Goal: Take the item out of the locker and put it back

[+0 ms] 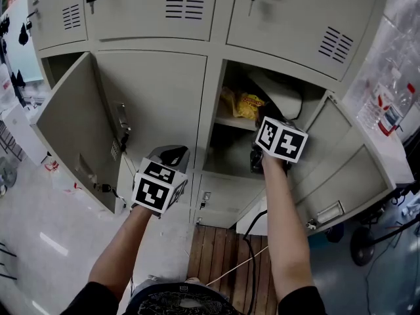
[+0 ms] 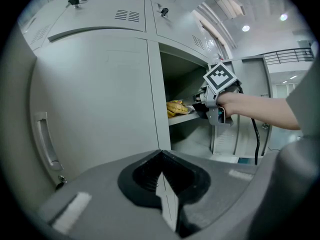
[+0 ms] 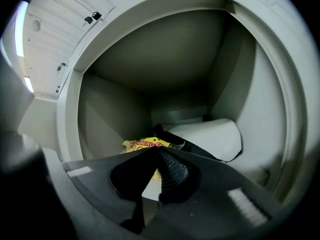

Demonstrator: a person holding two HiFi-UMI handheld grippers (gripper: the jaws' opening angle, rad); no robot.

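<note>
A yellow snack bag [image 1: 248, 105] lies on the shelf [image 1: 226, 122] of the open grey locker, beside a white bundle [image 1: 279, 94]. My right gripper [image 3: 155, 151] reaches into that compartment; its marker cube [image 1: 281, 140] hides the jaws from the head view. Its jaws are shut, and their tips meet right on the yellow bag [image 3: 150, 144], which also shows through the gap behind the tips. In the left gripper view the right gripper [image 2: 196, 102] touches the bag [image 2: 176, 107]. My left gripper [image 2: 161, 153] is shut and empty, held in front of a closed locker door [image 1: 154, 97].
The white bundle [image 3: 210, 136] and a black strap [image 3: 165, 133] fill the shelf's right side. One locker door [image 1: 75, 133] stands open at the left, another [image 1: 341, 169] at the right. A cable [image 1: 252, 241] runs over wooden slats [image 1: 216, 254] below. Bottles [image 1: 394, 104] sit far right.
</note>
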